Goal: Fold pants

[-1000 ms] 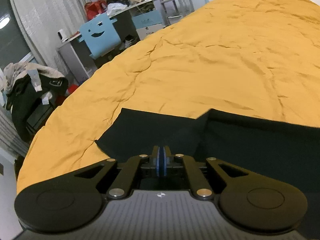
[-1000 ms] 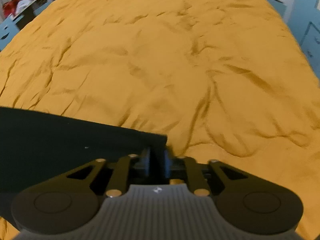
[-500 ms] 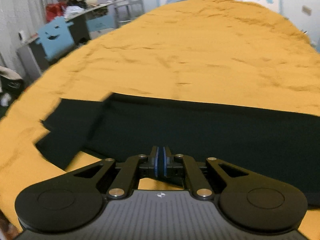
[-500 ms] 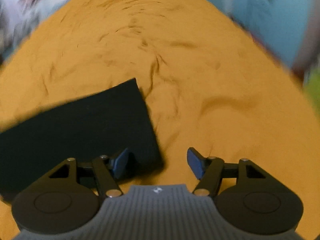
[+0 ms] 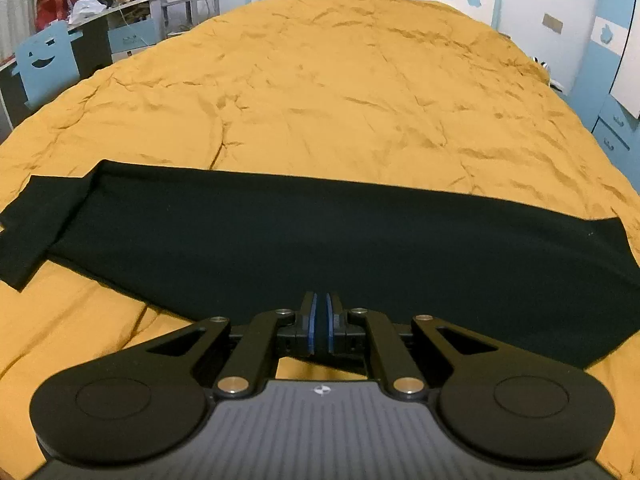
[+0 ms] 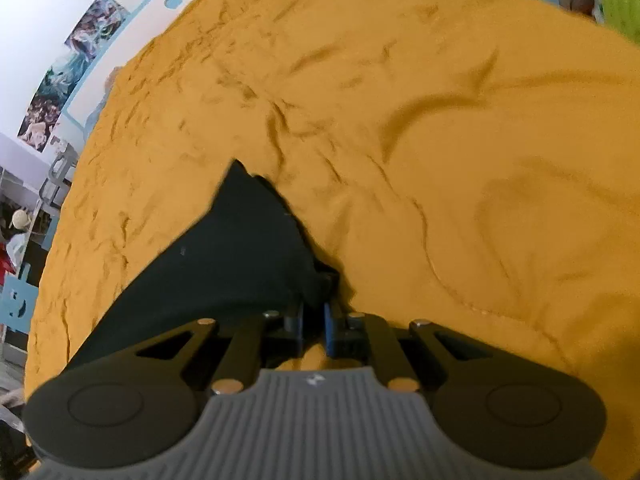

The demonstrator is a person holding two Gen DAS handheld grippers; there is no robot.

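Note:
The black pants [image 5: 304,240] lie flat as a long band across the orange bedspread [image 5: 340,92], with a folded-over flap at the far left end [image 5: 36,224]. My left gripper [image 5: 319,320] is shut just above the near edge of the band; I see no cloth between the pads. In the right wrist view the pants' end [image 6: 232,248] is bunched and lifted into a peak. My right gripper [image 6: 316,320] is shut on the pants at that end's near corner.
The bedspread [image 6: 460,160] is wrinkled and covers the whole bed. A desk with clutter [image 5: 100,12] and a blue chair with a face cut-out [image 5: 44,64] stand beyond the left bed edge. Blue drawers [image 5: 616,120] stand at the right.
My right gripper was open beside the pants' end half a second ago and is shut on its corner now, lifting it. My left gripper stayed shut and pulled back, so the whole band shows.

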